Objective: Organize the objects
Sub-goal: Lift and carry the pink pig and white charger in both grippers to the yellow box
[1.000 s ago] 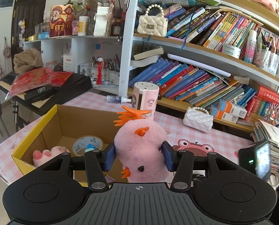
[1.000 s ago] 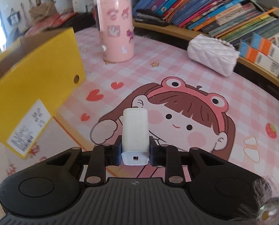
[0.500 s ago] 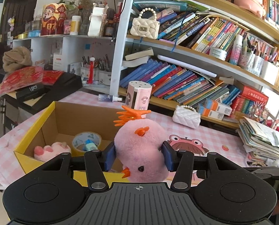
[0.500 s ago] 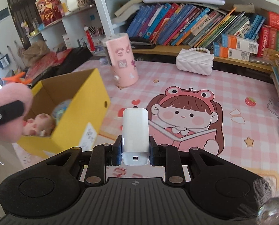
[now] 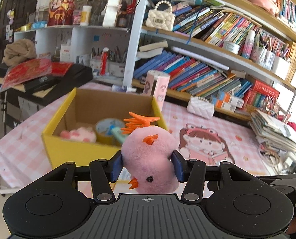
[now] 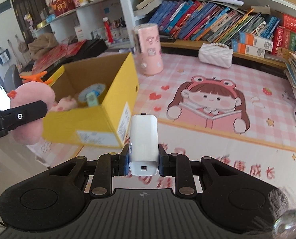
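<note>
My left gripper (image 5: 147, 166) is shut on a pink plush chick (image 5: 150, 159) with an orange crest, held in the air in front of the near wall of the open yellow cardboard box (image 5: 78, 151). The box holds a pink paw plush (image 5: 78, 134), a tape roll (image 5: 108, 126) and a small mint item. My right gripper (image 6: 143, 160) is shut on a white charger block (image 6: 143, 139), held above the pink mat right of the box (image 6: 116, 107). The chick (image 6: 31, 97) and a left finger (image 6: 18, 116) also show at the left of the right wrist view.
A pink sticker-covered canister (image 6: 149, 49) stands behind the box. A white quilted purse (image 6: 215, 54) lies by the low bookshelf. A stack of magazines (image 5: 275, 129) sits at the table's right. A black keyboard with red items (image 5: 38, 75) stands left.
Both grippers have pulled back and risen from the table with their objects. The box now lies farther ahead of the left gripper and more to the left of the right gripper.
</note>
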